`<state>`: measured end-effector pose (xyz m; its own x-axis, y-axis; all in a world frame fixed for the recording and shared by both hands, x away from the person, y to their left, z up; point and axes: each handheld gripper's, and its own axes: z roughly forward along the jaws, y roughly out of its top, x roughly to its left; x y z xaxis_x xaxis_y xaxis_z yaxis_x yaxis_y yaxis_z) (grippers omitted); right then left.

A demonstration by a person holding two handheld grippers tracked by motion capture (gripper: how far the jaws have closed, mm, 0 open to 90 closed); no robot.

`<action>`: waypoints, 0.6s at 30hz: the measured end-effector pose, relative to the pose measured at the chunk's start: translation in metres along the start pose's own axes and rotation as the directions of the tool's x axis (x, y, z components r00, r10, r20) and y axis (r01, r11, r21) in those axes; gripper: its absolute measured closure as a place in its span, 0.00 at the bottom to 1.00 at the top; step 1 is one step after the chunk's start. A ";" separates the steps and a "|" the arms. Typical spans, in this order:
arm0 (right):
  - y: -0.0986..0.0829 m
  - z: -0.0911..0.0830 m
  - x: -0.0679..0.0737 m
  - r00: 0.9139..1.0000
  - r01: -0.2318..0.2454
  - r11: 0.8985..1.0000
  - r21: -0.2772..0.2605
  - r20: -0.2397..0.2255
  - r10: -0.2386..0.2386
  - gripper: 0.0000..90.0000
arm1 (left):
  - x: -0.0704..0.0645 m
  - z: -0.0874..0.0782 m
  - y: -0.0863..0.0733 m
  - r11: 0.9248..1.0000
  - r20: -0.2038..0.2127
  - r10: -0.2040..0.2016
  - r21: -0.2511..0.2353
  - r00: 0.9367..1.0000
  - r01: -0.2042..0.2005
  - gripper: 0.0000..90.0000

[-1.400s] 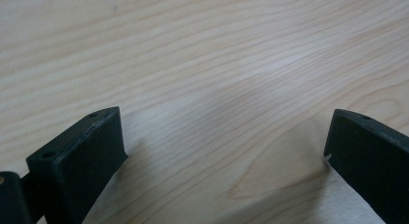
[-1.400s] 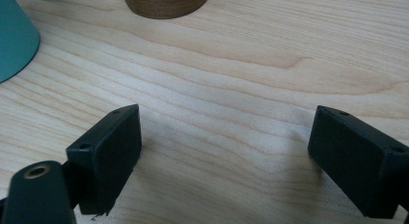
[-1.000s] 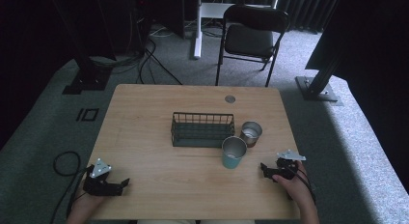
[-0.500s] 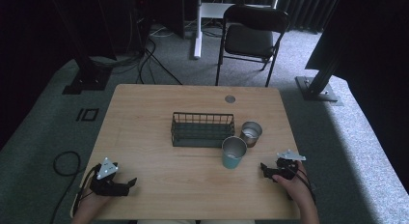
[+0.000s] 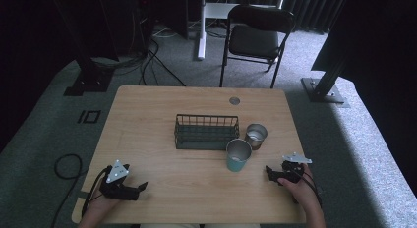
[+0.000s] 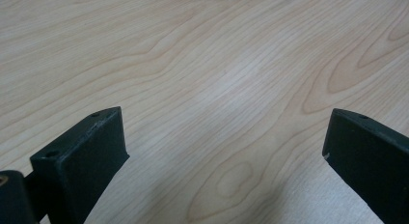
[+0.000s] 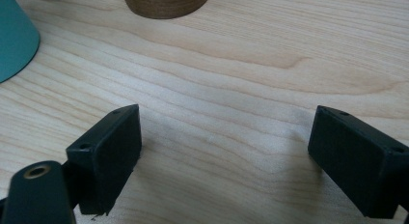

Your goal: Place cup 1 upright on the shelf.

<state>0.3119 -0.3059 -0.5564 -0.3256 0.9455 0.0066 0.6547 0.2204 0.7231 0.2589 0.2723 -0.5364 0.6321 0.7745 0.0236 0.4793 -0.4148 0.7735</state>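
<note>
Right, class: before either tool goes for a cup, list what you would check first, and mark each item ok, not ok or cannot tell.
1. Left tool open, holding nothing: ok.
2. Right tool open, holding nothing: ok.
3. Teal cup upright on the table: ok.
4. Brown cup upright, apart from the teal cup: ok.
5. Wire basket has room inside: ok.
6. Cups hold nothing: cannot tell.

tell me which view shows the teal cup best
The high view: the teal metal cup stands whole, open rim up, beside the wire basket. The right gripper view catches just its lower side at the left edge.
</note>
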 end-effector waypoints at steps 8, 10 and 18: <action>0.000 0.000 0.000 1.000 0.000 1.000 0.000 0.000 0.000 0.13 | -0.008 0.005 0.008 0.999 0.036 0.027 -0.022 0.999 -0.026 0.02; 0.000 0.000 0.000 1.000 0.000 1.000 0.000 0.000 0.000 0.13 | -0.011 0.007 0.012 0.999 0.047 0.040 -0.029 0.998 -0.039 0.02; 0.000 0.000 0.000 1.000 0.000 1.000 0.000 0.000 0.000 0.13 | -0.025 0.020 0.024 0.997 0.094 0.077 -0.034 0.993 -0.074 0.02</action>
<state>0.3119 -0.3059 -0.5564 -0.3255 0.9455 0.0066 0.6547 0.2204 0.7230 0.2668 0.2335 -0.5312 0.7215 0.6920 0.0235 0.4104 -0.4548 0.7904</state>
